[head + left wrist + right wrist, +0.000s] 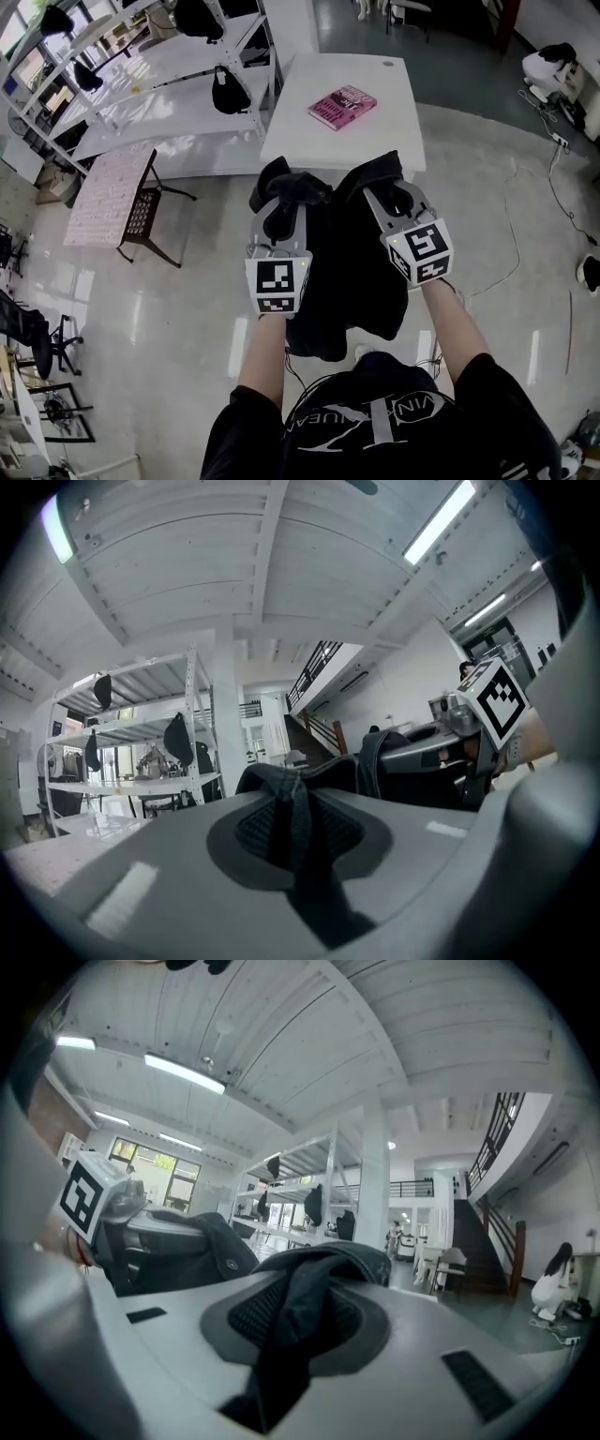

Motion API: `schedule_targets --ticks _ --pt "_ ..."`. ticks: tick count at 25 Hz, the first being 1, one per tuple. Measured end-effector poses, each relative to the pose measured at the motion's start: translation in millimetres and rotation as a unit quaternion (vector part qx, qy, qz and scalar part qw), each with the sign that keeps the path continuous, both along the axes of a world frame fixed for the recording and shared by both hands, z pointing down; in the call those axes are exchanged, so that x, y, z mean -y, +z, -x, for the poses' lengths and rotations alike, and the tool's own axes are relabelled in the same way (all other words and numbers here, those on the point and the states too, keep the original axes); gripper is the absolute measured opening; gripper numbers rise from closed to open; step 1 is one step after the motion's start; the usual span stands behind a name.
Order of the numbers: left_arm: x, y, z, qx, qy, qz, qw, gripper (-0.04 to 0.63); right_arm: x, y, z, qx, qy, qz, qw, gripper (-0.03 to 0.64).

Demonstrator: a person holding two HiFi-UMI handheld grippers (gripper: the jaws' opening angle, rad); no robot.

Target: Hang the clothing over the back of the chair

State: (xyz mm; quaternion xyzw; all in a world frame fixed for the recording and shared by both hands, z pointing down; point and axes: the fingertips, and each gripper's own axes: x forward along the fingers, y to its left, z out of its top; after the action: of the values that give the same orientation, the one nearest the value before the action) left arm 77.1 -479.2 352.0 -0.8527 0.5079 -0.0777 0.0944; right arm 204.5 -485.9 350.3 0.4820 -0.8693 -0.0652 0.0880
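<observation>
A black garment (pixel 347 272) hangs between my two grippers, over the floor in front of a white table. My left gripper (pixel 281 204) is shut on one bunched edge of it, and my right gripper (pixel 389 187) is shut on the other. In the left gripper view a dark fold of the garment (pixel 295 822) is pinched between the jaws, with the right gripper (pixel 469 738) alongside. The right gripper view shows the garment (pixel 300 1316) clamped the same way. A dark wooden chair (pixel 141 216) with a lattice back stands to the left on the floor.
The white table (pixel 300 141) ahead carries a pink book (pixel 341 106). A pink patterned table (pixel 103 192) adjoins the chair. White shelving (pixel 159 89) with black items stands at the back left. Cables (pixel 525 216) trail over the floor on the right.
</observation>
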Motion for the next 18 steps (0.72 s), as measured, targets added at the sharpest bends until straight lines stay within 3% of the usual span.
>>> schedule_targets --ticks 6,11,15,18 --pt "28 48 -8 0.02 -0.003 0.052 0.9985 0.064 31 57 -8 -0.03 0.01 0.064 0.997 0.086" --pt "40 99 -15 0.043 0.0 0.12 0.9918 0.075 37 107 -7 -0.101 -0.003 0.09 0.991 0.086" --pt "41 134 -27 0.073 0.024 0.182 0.9803 0.087 41 136 -6 -0.12 -0.016 0.117 0.986 0.086" --pt "37 152 -30 0.097 0.04 0.234 0.9664 0.126 41 149 -6 -0.12 -0.023 0.133 0.984 0.086"
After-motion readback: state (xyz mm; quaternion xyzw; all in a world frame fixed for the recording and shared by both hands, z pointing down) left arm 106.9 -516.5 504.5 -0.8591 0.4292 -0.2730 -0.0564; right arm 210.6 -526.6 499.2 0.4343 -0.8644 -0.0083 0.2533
